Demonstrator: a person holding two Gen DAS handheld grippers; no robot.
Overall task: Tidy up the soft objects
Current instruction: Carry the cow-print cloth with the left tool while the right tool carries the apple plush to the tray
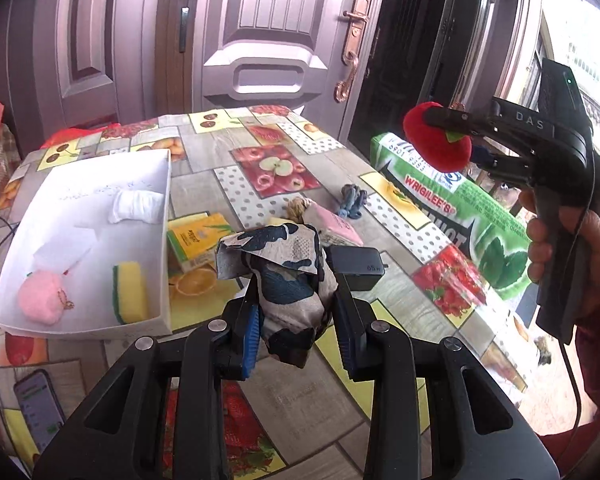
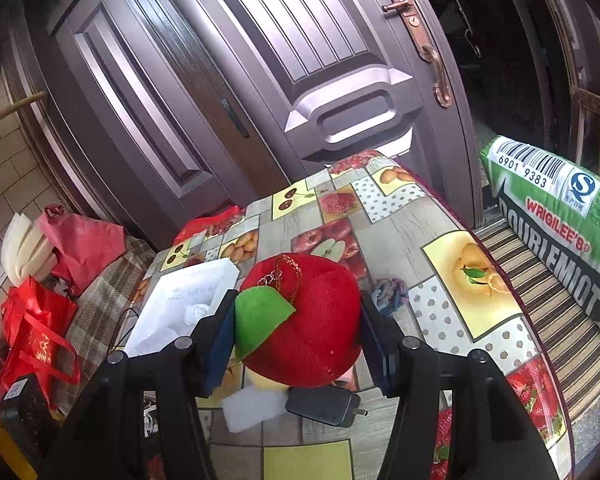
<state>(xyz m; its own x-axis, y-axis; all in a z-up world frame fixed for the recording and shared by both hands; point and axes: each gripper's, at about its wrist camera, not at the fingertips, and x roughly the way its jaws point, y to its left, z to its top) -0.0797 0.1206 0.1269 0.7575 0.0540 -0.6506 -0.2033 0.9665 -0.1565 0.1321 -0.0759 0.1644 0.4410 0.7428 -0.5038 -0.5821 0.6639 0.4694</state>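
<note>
My left gripper (image 1: 296, 308) is shut on a crumpled beige and dark-blue patterned cloth (image 1: 286, 276) and holds it above the table. My right gripper (image 2: 298, 334) is shut on a red plush apple (image 2: 300, 320) with a green leaf and a gold chain; it also shows in the left wrist view (image 1: 438, 138), held in the air at the right. A white box (image 1: 80, 320) at the left holds a pink plush (image 1: 44, 298), a yellow-green sponge (image 1: 130, 290) and a white rolled cloth (image 1: 138, 206). The box also shows in the right wrist view (image 2: 192, 284).
On the fruit-print tablecloth (image 1: 228, 152) lie a yellow packet (image 1: 198, 240), a pink item (image 1: 336, 226), a blue knotted cloth (image 1: 352, 200), a black charger (image 1: 358, 266) and a phone (image 1: 38, 402). A green Wrigley's-style cushion (image 1: 460, 204) lies at the right. Red bags (image 2: 40, 332) sit on the floor.
</note>
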